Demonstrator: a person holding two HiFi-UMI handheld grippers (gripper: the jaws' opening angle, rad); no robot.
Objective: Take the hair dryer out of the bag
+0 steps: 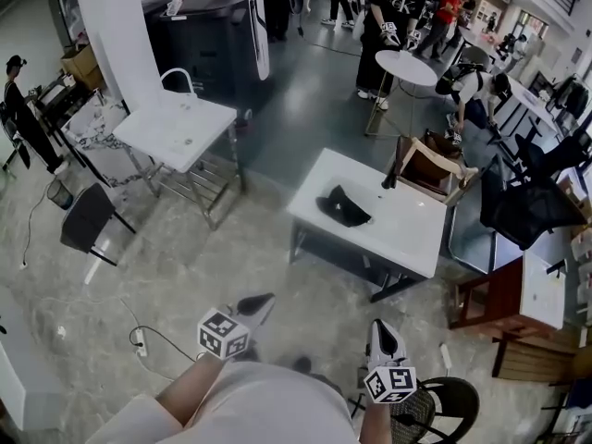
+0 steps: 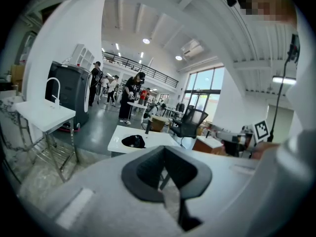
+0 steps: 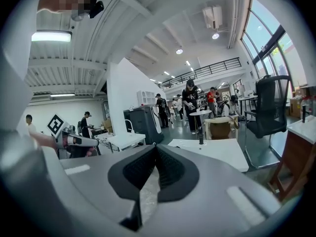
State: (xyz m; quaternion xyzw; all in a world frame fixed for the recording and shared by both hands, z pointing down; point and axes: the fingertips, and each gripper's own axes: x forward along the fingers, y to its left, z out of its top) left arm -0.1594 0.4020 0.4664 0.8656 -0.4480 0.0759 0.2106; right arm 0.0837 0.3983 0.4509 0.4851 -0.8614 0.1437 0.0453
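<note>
Both closed and empty: left gripper, right gripper, well short of the white rectangular table. A limp black fabric bag lies on it (hair dryer unseen, presumably inside). Dryer likely rigid and slick, so grab its handle.

The black bag on the white surface is too small to tell if it is open, and its inside is hidden. The lower edge of the head view cuts off the person's left forearm.
</note>
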